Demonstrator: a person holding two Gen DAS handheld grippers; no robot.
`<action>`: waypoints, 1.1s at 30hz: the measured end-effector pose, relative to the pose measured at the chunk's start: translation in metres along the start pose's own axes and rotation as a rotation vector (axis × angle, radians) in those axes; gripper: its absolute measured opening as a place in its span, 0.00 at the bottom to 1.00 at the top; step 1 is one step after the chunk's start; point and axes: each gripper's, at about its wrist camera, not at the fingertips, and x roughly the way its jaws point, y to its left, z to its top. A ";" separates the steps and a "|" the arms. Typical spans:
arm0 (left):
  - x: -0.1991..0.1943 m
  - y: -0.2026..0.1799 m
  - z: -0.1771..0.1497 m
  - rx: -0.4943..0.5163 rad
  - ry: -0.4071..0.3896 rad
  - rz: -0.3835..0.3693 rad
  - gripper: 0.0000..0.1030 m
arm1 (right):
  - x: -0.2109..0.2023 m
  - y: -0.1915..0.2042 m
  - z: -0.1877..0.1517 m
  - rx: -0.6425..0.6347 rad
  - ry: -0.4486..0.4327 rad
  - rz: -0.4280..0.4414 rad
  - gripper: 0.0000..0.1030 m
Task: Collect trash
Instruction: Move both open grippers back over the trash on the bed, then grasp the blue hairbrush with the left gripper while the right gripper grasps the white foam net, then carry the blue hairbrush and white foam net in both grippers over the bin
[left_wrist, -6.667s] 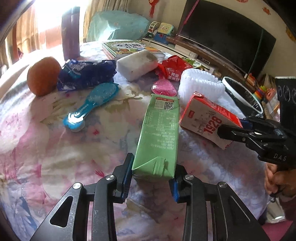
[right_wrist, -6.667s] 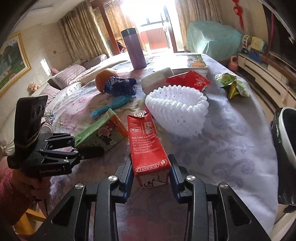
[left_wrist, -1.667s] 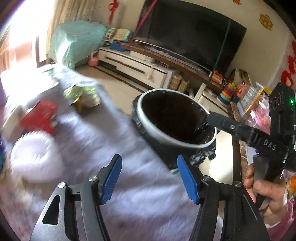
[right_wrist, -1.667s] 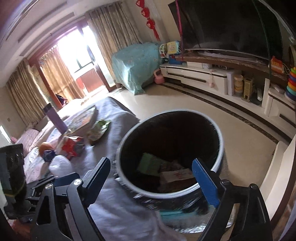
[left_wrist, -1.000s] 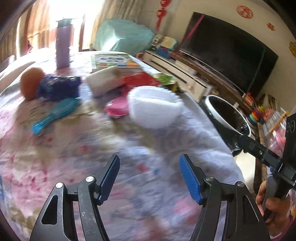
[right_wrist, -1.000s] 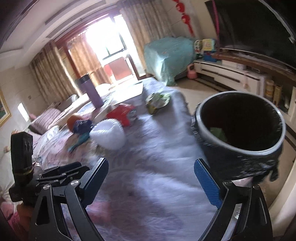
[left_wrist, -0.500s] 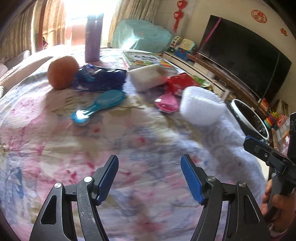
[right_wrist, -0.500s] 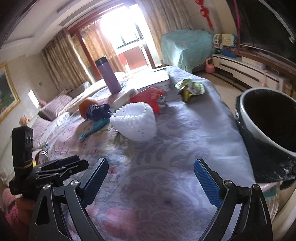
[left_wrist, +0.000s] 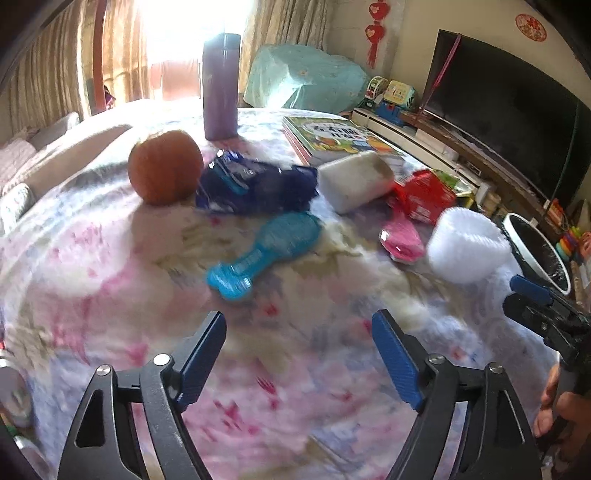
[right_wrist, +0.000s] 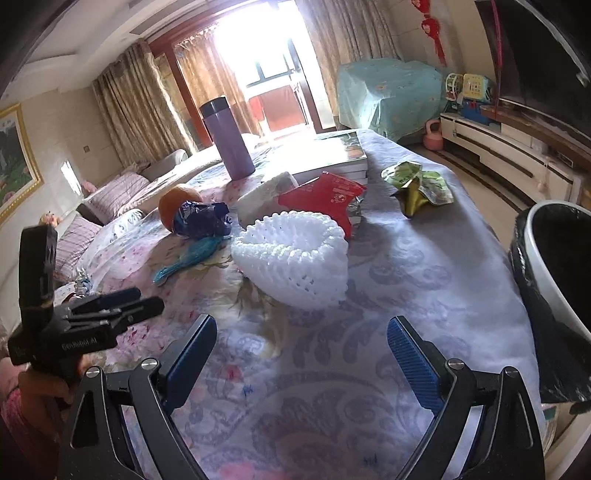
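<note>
Right wrist view: your right gripper (right_wrist: 301, 345) gapes wide, empty, white foam net (right_wrist: 293, 258) at twelve o'clock; left gripper (left_wrist: 299, 345) likewise wide, empty.

We see bare floral tablecloth (right_wrist: 332, 369) near us; farther, the white foam net (right_wrist: 295, 266) and the blue plastic brush (left_wrist: 266, 247) block passage.

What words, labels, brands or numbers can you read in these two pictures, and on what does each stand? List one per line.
"GenRobot.AI": on the side of the left gripper, seen from the right wrist view.
Red packet: white print, too small to read.
Book cover: title blurred, unreadable.
Blue wrapper: print blurred, unreadable.
Nothing else can be read.
</note>
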 end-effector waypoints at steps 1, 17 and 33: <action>0.005 0.001 0.004 0.011 0.005 0.009 0.81 | 0.002 0.000 0.001 -0.002 0.000 0.002 0.92; 0.075 0.009 0.036 0.112 0.054 -0.032 0.55 | 0.036 0.007 0.024 -0.071 0.013 -0.036 0.78; 0.051 -0.017 0.016 0.091 0.057 -0.156 0.20 | 0.004 -0.008 0.005 0.014 -0.011 -0.019 0.21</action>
